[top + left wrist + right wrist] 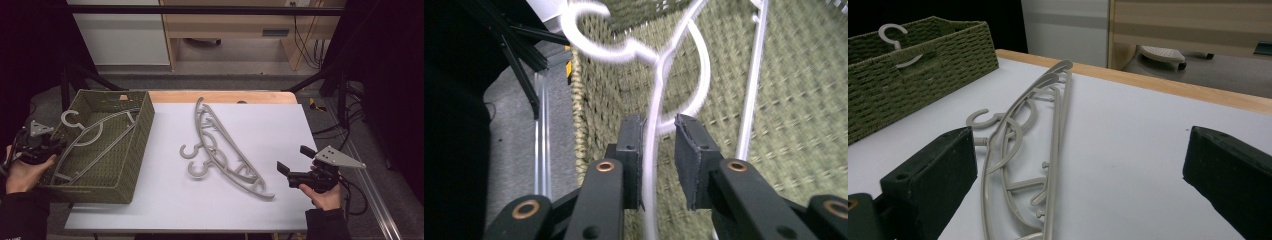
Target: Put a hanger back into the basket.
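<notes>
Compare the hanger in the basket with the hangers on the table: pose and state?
The hanger in the basket lies slanted inside the green woven basket, its hook up at the rim; the hangers on the table lie flat on the white surface. The first is single, with its bar between the left gripper jaws, which stand slightly apart; the others are stacked and untouched, with the right gripper open beside them. All share the grey plastic build and hook shape.

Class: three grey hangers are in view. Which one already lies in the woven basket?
The hanger at the left, leaning inside the green basket, its hook over the rim, between the left gripper's jaws. The other two lie stacked on the white table.
</notes>
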Demonstrator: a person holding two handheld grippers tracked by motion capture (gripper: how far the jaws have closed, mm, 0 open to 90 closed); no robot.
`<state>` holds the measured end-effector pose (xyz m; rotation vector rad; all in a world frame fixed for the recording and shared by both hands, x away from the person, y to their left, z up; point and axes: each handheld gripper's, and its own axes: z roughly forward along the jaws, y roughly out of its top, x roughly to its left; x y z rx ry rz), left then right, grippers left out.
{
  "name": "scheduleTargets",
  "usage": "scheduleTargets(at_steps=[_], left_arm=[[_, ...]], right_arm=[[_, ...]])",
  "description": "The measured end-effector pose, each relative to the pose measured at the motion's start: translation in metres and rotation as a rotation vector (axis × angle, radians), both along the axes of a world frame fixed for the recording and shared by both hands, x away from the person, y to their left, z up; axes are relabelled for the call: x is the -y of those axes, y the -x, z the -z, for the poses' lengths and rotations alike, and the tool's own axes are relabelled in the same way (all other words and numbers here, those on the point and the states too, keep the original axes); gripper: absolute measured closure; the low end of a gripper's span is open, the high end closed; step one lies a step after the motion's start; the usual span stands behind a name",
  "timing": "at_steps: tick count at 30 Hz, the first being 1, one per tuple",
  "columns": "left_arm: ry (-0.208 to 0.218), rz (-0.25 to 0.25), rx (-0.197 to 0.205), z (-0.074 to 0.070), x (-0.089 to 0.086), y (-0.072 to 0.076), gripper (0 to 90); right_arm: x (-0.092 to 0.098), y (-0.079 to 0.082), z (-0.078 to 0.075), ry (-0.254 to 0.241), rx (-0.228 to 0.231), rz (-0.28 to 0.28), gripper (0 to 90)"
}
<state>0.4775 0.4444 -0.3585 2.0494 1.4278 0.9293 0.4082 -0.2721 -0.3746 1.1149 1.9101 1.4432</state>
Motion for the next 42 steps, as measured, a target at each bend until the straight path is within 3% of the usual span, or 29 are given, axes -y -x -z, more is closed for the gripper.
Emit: scheduleTargets(at_steps=[5, 9, 13, 21, 27, 31, 36, 42], left_arm=[[0.108, 0.036, 0.074, -0.012, 0.018, 0.01, 56.6], [0.182, 0.078, 0.149, -0.019, 0.038, 0.02, 38.8], [0.272, 0.126, 0.215, -0.022, 0.059, 0.029, 33.4], [0.392, 0.229, 0.282, -0.024, 0.106, 0.043, 19.6], [0.416, 0.283, 0.28, -0.02, 0.141, 0.049, 11.0], [0.463, 0.296, 0.283, -0.016, 0.158, 0.052, 8.1], [0.47, 0.313, 0.275, -0.004, 0.183, 0.057, 6.9], [0.464, 0.348, 0.228, 0.011, 0.213, 0.06, 6.6]], right_arm=[[0.002, 0.001, -0.001, -0.001, 0.002, -0.001, 1.3], [0.001, 0.001, -0.002, -0.002, 0.003, -0.005, 1.3], [0.001, 0.001, -0.002, -0.002, 0.006, -0.001, 1.3], [0.002, 0.002, -0.002, -0.009, 0.008, -0.003, 1.3], [0.002, 0.001, -0.002, -0.006, 0.006, -0.001, 1.3], [0.001, 0.001, -0.002, -0.007, 0.003, -0.003, 1.3], [-0.001, 0.0, 0.0, -0.004, 0.001, -0.008, 1.3], [-0.004, -0.001, 0.002, 0.001, -0.009, -0.014, 1.3]])
